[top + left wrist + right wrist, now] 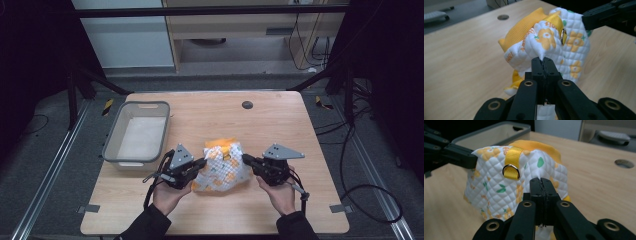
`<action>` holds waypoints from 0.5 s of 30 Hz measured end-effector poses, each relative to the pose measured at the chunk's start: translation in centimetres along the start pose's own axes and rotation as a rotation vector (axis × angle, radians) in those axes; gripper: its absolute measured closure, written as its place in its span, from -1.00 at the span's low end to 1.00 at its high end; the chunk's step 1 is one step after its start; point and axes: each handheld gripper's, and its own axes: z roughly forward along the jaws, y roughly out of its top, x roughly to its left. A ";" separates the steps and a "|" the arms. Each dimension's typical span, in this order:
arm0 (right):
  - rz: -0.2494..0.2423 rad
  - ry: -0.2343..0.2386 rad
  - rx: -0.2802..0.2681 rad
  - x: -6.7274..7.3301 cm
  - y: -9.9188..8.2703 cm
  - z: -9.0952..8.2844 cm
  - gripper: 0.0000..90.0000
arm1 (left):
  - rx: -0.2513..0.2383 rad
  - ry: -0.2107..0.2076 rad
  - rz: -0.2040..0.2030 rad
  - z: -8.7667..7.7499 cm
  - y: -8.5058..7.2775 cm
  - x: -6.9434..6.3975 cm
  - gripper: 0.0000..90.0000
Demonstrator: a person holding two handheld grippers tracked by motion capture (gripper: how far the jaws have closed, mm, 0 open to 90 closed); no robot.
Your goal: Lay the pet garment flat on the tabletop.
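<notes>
Both hand-held grippers, left (201, 164) and right (247, 159), clenched the quilted garment (221, 167), lifted off the table (280, 125). Placing it, perhaps into the grey bin (111, 145), remained.

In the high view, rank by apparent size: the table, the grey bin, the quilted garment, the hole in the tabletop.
1. Table
2. Bin
3. Garment, lifted nearer the camera, so somewhat flattered
4. Hole, clearly smallest

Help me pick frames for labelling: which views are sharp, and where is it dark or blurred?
High view: the pale wooden table is evenly lit, its surroundings dark, detail coarse. Left gripper view: the white quilted garment with yellow flowers is sharp, the far background soft. Right gripper view: garment crisp, the grey plastic basket and far edge blurred.
</notes>
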 end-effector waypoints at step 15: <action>0.008 -0.125 -0.145 -1.0 3.9 1.7 0.98 | -0.121 0.107 -0.030 0.8 4.3 2.5 0.98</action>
